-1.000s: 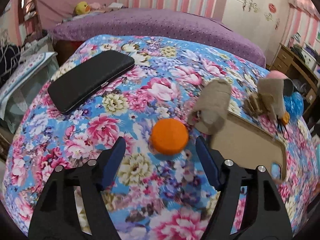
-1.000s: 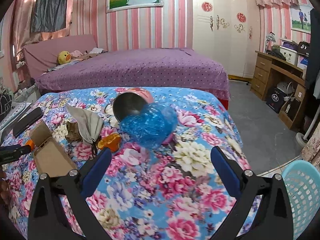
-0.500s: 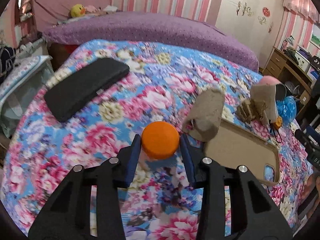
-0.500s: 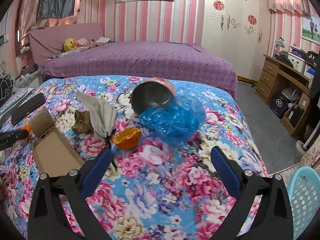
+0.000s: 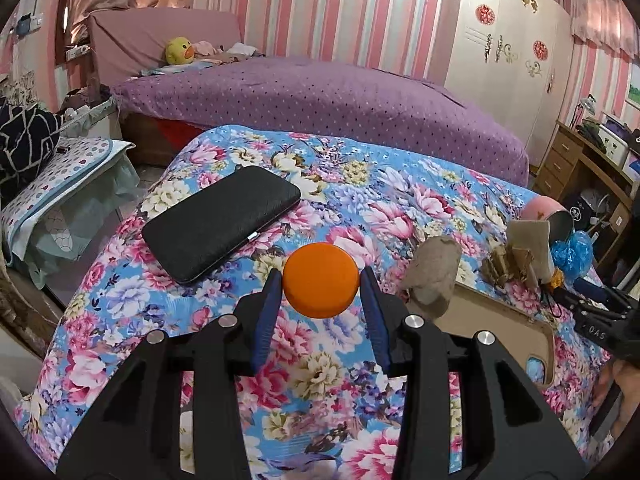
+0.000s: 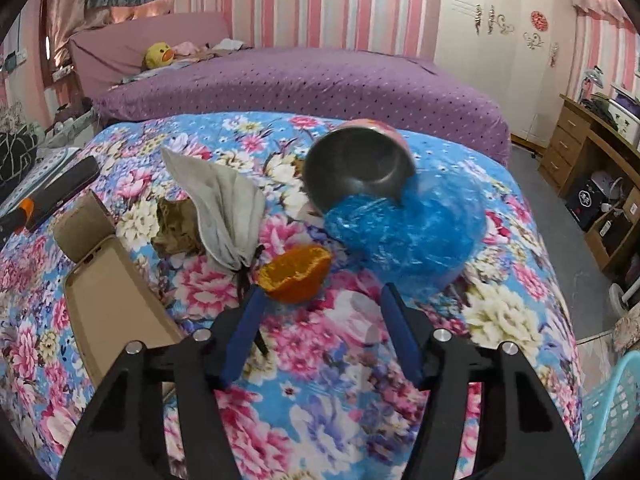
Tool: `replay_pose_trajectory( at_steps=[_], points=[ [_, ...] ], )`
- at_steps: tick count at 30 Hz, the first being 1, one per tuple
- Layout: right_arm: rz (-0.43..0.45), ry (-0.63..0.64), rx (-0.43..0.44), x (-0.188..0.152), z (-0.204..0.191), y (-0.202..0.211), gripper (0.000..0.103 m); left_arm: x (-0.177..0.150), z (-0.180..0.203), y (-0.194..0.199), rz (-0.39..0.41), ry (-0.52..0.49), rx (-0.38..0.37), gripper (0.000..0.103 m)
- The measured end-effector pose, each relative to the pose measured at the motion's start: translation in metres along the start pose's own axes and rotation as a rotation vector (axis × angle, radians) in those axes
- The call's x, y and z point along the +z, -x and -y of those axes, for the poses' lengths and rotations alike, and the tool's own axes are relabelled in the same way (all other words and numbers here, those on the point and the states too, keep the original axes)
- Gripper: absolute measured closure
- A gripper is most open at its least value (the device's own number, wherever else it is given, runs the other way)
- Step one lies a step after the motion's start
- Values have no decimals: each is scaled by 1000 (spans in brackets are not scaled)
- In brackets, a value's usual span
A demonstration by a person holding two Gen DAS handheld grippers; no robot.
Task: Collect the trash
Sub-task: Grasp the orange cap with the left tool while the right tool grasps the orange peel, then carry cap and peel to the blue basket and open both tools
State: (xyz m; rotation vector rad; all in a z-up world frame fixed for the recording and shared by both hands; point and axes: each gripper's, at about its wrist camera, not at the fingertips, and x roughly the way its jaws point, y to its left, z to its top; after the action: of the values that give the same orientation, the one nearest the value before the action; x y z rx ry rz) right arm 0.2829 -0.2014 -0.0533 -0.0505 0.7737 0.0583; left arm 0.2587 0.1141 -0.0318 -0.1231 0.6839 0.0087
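My left gripper (image 5: 320, 294) is shut on a round orange peel half (image 5: 320, 280) and holds it a little above the flowered tablecloth (image 5: 340, 200). In the right wrist view a second orange peel half (image 6: 296, 276) lies cut side up on the cloth. My right gripper (image 6: 322, 294) sits low just short of it with its jaws closing. The left fingertip (image 6: 256, 300) is right by the peel, the pads do not press on it, and only its near edge reaches between the tips. A crumpled blue plastic bag (image 6: 408, 236) lies just beyond.
A tipped metal bowl (image 6: 356, 172) rests on the blue bag. A grey cloth (image 6: 224, 216), crumpled brown paper (image 6: 176, 228) and an open cardboard box (image 6: 116, 292) lie left of the peel. A black case (image 5: 220, 224) lies far left. A teal basket (image 6: 612, 412) stands below the table's right edge.
My left gripper closed on the round orange peel and raised it off the cloth. My right gripper moved in low toward the other peel half and its jaws narrowed.
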Motion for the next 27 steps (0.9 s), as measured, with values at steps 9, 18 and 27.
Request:
replay_pose_trajectory(
  at_steps=[9, 18, 27],
  points=[
    [-40, 44, 22, 10, -13, -21, 69, -1, 0, -2, -1, -4, 9, 64],
    [40, -7, 26, -2, 8, 13, 71, -1, 4, 5, 18, -1, 8, 64],
    [102, 7, 3, -16, 22, 59, 71, -6, 23, 32, 65, -10, -15, 64]
  ],
)
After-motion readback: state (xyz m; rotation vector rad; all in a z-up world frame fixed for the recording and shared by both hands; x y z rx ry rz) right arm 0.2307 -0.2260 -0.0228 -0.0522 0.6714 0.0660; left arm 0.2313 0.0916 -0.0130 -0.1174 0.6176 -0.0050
